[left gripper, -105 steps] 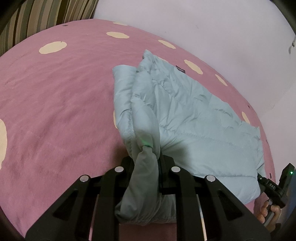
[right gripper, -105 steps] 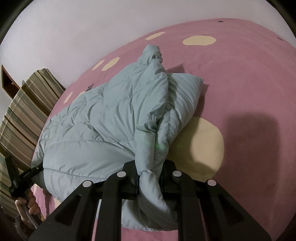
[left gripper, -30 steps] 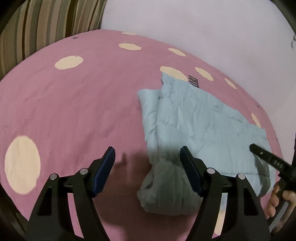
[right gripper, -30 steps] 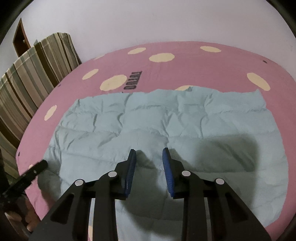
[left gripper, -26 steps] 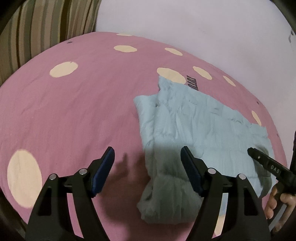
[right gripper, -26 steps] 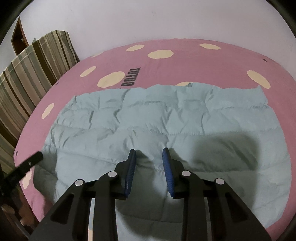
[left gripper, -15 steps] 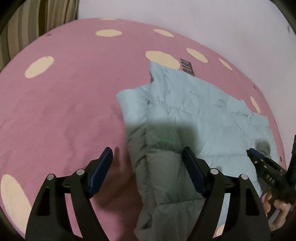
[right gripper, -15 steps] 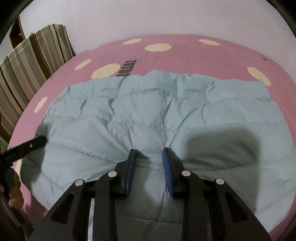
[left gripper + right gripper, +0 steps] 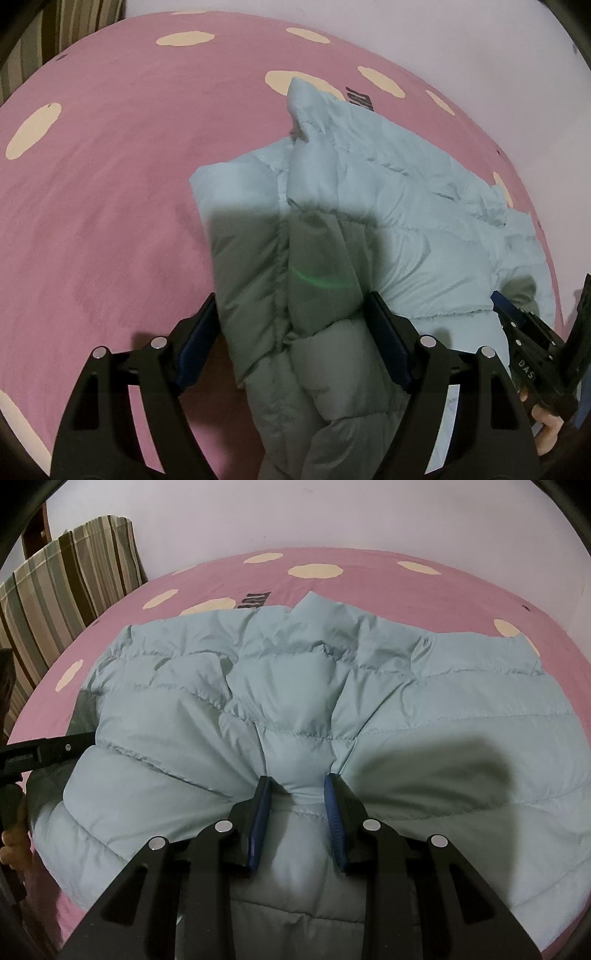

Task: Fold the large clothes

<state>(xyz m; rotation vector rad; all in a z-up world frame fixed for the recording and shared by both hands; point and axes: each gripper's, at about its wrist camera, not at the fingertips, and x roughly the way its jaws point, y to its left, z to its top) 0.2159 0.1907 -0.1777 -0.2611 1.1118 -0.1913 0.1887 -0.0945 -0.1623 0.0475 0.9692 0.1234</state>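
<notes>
A pale blue quilted puffer jacket (image 9: 388, 206) lies on the pink bed, folded lengthwise, and fills most of the right wrist view (image 9: 424, 701). My left gripper (image 9: 291, 325) is open, its blue-padded jaws set wide on either side of the jacket's thick folded end. My right gripper (image 9: 297, 801) has its jaws pinched on a bunched fold near the jacket's near edge, and fabric puckers toward them. The right gripper also shows at the right edge of the left wrist view (image 9: 532, 354). The left gripper shows at the left edge of the right wrist view (image 9: 40, 753).
The bed has a pink cover (image 9: 110, 166) with cream spots and runs up to a pale wall (image 9: 332, 513). A striped cushion (image 9: 70, 572) stands at the bed's far left. A dark printed word (image 9: 255, 600) lies on the cover behind the jacket.
Both grippers let go of the jacket ends, rose and came down again. The left now straddles the folded end, still open. The right has closed on a fold of the jacket.
</notes>
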